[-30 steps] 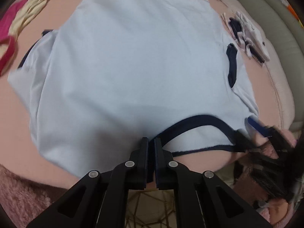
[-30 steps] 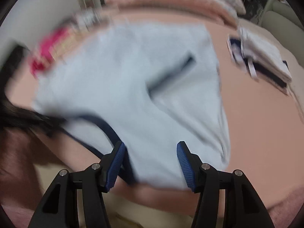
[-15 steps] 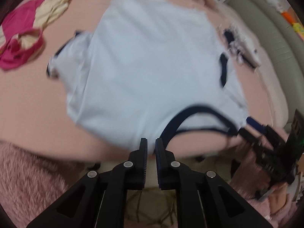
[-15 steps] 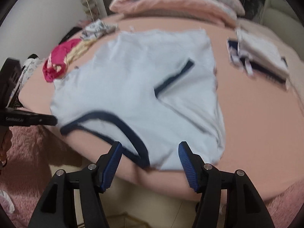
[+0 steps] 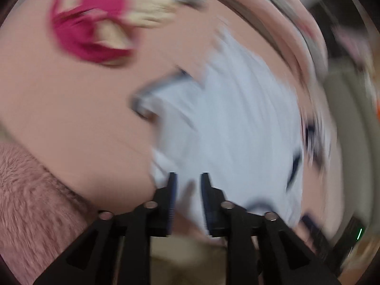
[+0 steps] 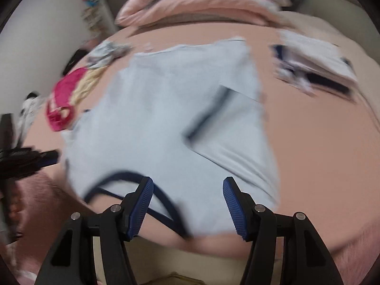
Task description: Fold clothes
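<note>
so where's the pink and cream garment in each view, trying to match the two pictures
Left wrist view: the pink and cream garment is at the upper left, blurred, beyond the light blue T-shirt.
Right wrist view: it lies at the left edge, just left of the T-shirt.
Shared landmark: the T-shirt's navy-trimmed neckline, nearest the camera in both views.
</note>
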Demonstrator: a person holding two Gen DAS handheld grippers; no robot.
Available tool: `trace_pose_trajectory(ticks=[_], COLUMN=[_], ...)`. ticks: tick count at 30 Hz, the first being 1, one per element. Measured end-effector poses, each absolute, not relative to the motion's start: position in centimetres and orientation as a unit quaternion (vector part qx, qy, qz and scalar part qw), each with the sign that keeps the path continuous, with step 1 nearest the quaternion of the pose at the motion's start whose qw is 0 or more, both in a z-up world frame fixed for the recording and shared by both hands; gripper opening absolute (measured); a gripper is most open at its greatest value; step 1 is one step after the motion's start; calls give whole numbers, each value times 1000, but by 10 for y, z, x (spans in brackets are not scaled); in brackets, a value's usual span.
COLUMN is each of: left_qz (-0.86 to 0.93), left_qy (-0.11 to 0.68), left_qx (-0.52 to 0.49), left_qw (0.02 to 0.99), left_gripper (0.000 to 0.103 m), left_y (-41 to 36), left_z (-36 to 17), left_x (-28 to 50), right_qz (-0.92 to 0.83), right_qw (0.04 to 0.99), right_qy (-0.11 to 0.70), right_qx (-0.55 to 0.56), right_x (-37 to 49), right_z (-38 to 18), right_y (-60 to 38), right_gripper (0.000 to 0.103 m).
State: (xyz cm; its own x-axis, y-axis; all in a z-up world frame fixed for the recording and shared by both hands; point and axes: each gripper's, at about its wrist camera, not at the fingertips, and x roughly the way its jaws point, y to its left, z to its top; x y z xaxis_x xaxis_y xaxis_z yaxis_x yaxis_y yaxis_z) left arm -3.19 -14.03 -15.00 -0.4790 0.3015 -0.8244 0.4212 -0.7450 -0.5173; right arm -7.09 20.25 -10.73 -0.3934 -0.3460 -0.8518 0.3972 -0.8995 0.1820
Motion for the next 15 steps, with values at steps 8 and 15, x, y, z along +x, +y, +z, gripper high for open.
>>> trace_pose_trajectory(ticks=[8,15], left_qz=[-755,-759], left_qy=[413,471], left_qx=[509,448], left_qw=[13,13], left_gripper=[30,31], left_y=[-187,-236], left_z=[-172,-171], left_x=[-55,-31], right_qz=[-822,-803], right_qw=[281,256], right_qy=[113,109], right_qx=[483,526], right_x=[-57,-74], right_z=[-85,-138], right_y=[62,16], right_gripper=[60,60])
